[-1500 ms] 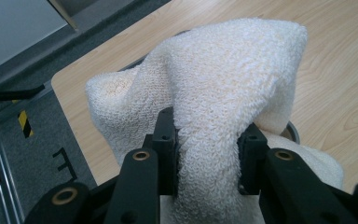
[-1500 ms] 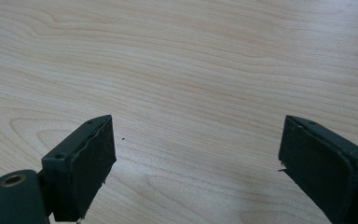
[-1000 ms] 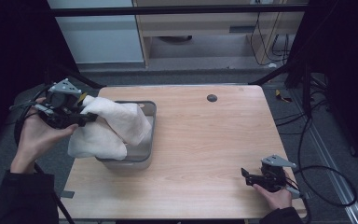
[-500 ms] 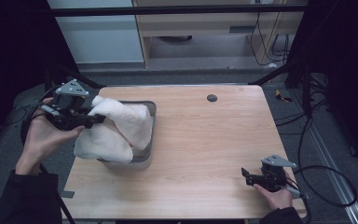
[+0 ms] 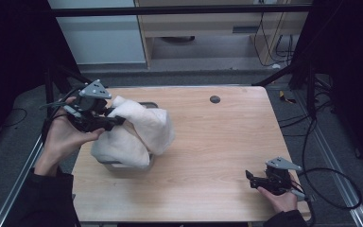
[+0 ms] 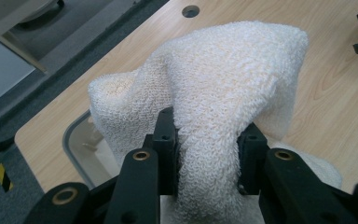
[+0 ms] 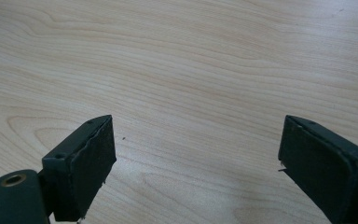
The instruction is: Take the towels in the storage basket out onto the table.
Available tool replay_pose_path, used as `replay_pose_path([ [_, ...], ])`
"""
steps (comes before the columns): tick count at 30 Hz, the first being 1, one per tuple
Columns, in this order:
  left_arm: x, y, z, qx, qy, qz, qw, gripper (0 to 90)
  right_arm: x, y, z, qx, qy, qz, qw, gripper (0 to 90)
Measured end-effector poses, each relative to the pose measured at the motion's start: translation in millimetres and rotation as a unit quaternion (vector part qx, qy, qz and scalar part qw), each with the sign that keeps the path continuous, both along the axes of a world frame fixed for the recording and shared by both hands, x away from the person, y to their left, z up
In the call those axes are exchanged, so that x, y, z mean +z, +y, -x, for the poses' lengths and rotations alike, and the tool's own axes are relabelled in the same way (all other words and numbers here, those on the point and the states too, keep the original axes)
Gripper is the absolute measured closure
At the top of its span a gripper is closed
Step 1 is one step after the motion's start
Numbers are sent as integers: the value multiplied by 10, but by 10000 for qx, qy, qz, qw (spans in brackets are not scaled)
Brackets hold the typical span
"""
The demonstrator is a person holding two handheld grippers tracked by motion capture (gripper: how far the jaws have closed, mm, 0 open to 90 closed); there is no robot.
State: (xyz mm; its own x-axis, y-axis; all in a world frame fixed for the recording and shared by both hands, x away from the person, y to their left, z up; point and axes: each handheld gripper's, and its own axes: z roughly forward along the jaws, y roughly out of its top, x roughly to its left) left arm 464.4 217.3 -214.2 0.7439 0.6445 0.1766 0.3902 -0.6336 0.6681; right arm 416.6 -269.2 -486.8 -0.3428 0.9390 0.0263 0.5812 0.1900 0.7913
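A white terry towel (image 5: 139, 130) hangs bunched above a grey metal tray (image 5: 147, 105) at the table's left side. My left gripper (image 5: 116, 120) is shut on the towel and holds it lifted. In the left gripper view the towel (image 6: 223, 88) is pinched between the two black jaws, and the tray's rim (image 6: 67, 140) shows below it. My right gripper (image 5: 250, 178) rests low near the table's front right corner. Its jaws stand wide apart with nothing between them, over bare wood (image 7: 191, 93).
A wooden table (image 5: 217, 142) has a small dark round hole (image 5: 214, 99) near its far edge. Cables (image 5: 331, 175) trail off the right side. A cabinet and shelving stand behind the table.
My left gripper has lifted the towel up and toward the right, out of the tray. The right gripper has stayed still.
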Motion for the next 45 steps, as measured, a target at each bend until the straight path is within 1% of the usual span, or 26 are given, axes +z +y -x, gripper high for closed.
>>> replay_pose_path([
  [2,-11,-111,-8,-112,-2,13,9999,673,4,-1,6,-3,-13,-1,10000,108],
  [3,-11,-111,-8,-112,-2,13,9999,673,6,-3,9,1,-19,-3,10000,109],
  [10,-46,-365,-48,-325,13,24,9995,673,19,-10,23,-5,-22,-30,10000,109],
  [12,-65,-479,-67,-420,24,43,9991,673,15,-14,19,6,-55,12,10000,108],
  [13,-71,-519,-73,-461,31,41,9989,673,19,-12,23,1,-33,-13,10000,108],
  [15,-76,-558,-77,-491,17,38,9988,673,15,-15,20,7,-58,18,10000,109],
  [16,-86,-634,-88,-557,20,42,9984,673,23,-12,26,-7,-30,-37,10000,109],
  [19,-101,-707,-102,-629,22,55,9980,673,24,-14,27,-2,-35,-36,10000,109],
  [20,-121,-780,-118,-703,38,47,9975,672,22,-19,26,-1,-68,-10,10000,108],
  [21,-121,-780,-118,-703,38,47,9975,672,22,-19,26,-1,-68,-10,10000,108],
  [22,-143,-850,-138,-757,64,18,9971,673,25,-23,28,4,-86,-14,10000,109],
  [23,-143,-850,-138,-757,64,18,9971,672,25,-23,28,4,-86,-14,10000,109],
  [26,-194,-977,-188,-849,90,-22,9963,672,29,-27,32,-11,-88,-21,10000,109],
  [27,-194,-977,-188,-849,90,-22,9963,672,29,-27,32,-11,-88,-21,10000,109],
  [28,-221,-1036,-215,-897,114,-27,9959,672,26,-26,35,0,-87,-5,10000,109],
  [29,-221,-1036,-215,-897,114,-27,9959,672,26,-26,35,0,-87,-5,10000,109],
  [30,-236,-1065,-232,-924,140,-49,9956,672,26,-27,37,5,-97,20,10000,109],
  [31,-251,-1095,-247,-932,154,-63,9955,672,33,-22,47,-8,-62,-30,10000,109],
  [33,-286,-1159,-278,-959,184,-113,9952,673,31,-27,52,-14,-87,-4,10000,109],
  [34,-321,-1222,-306,-986,213,-169,9948,672,30,-32,52,1,-101,37,9999,109],
  [36,-357,-1288,-332,-1015,244,-195,9943,672,29,-34,52,-6,-101,58,9999,109],
  [37,-357,-1288,-332,-1015,244,-195,9943,672,29,-34,52,-6,-101,58,9999,109],
  [38,-373,-1321,-343,-1035,248,-214,9941,672,32,-29,55,-17,-79,23,10000,109],
  [40,-405,-1383,-368,-1074,290,-237,9935,672,27,-31,50,-49,-81,97,9999,109],
  [42,-444,-1474,-398,-1104,319,-303,9929,672,27,-33,49,-61,-74,107,9999,110],
  [45,-472,-1528,-416,-1112,309,-325,9928,672,31,-35,51,-57,-70,86,9999,115],
])
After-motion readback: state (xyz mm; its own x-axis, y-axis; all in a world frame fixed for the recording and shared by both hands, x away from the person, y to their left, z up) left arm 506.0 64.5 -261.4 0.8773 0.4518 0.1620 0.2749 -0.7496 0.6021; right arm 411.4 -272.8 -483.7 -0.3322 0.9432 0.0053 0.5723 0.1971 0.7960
